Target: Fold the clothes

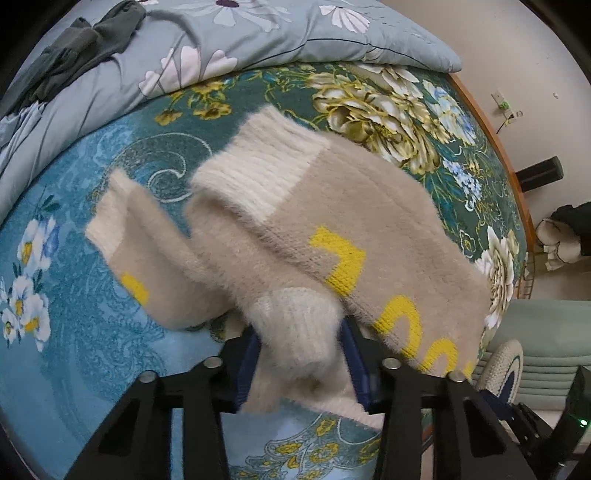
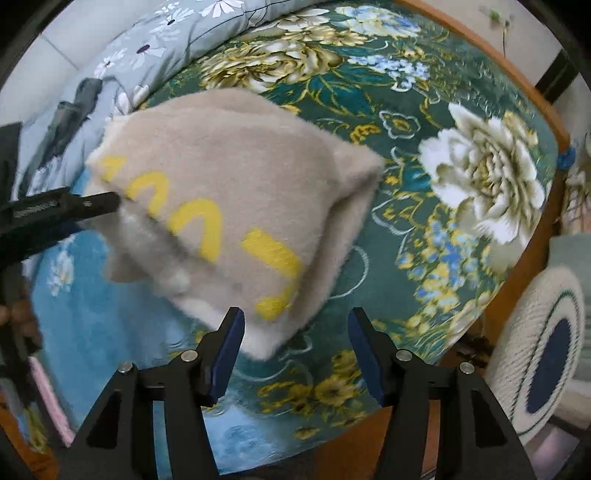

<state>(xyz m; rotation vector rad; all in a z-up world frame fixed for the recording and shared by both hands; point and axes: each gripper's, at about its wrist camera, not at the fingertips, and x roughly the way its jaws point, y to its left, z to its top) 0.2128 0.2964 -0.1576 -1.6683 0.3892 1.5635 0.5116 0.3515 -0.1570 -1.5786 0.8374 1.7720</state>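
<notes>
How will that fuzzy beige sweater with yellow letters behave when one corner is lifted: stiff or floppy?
Probably floppy: the fuzzy beige knit sweater with yellow letters sags and folds around the left hand-held gripper, which pinches its cream ribbed cuff. Likely light, since one pinch lifts part of it. The hairy knit should grip rather than slip. The right hand-held gripper is open.

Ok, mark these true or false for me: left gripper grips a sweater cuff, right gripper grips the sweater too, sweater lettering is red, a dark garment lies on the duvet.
1. The left gripper is shut on a cream ribbed cuff of the fluffy beige sweater. True.
2. The right gripper also grips it. False: its jaws stand open and hold nothing.
3. The sweater's lettering is red. False: it is yellow.
4. A dark grey garment lies on the pale blue floral duvet. True.
</notes>
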